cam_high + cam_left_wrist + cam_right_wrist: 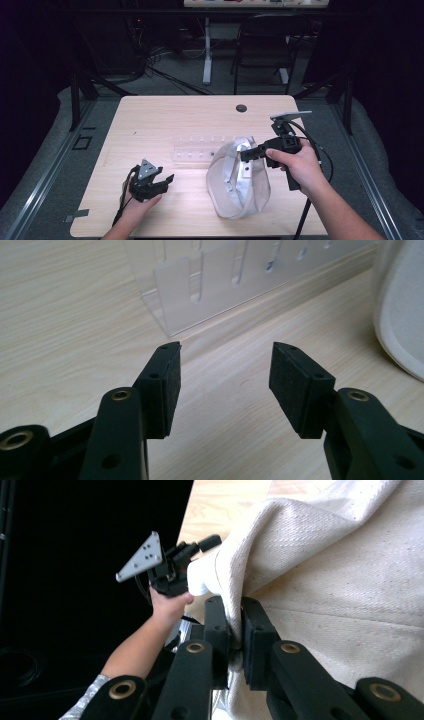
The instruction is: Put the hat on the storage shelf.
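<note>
A cream cloth bag (239,180) stands in the middle of the table with its mouth lifted. My right gripper (244,155) pinches the bag's rim from the right, and in the right gripper view its jaws are shut on a fold of the cloth bag (320,580) at the right gripper (236,630). My left gripper (167,181) rests near the front left of the table, open, with nothing between its jaws. In the left gripper view the left gripper (225,375) points over bare wood toward a clear plastic rack (220,285); the bag's edge (400,315) is at the right.
The clear plastic rack (200,147) lies behind the bag, mid-table. A dark round hole (241,108) marks the table's far side. A chair (265,45) and cables stand on the floor beyond. The wooden table (150,120) ends close to both hands.
</note>
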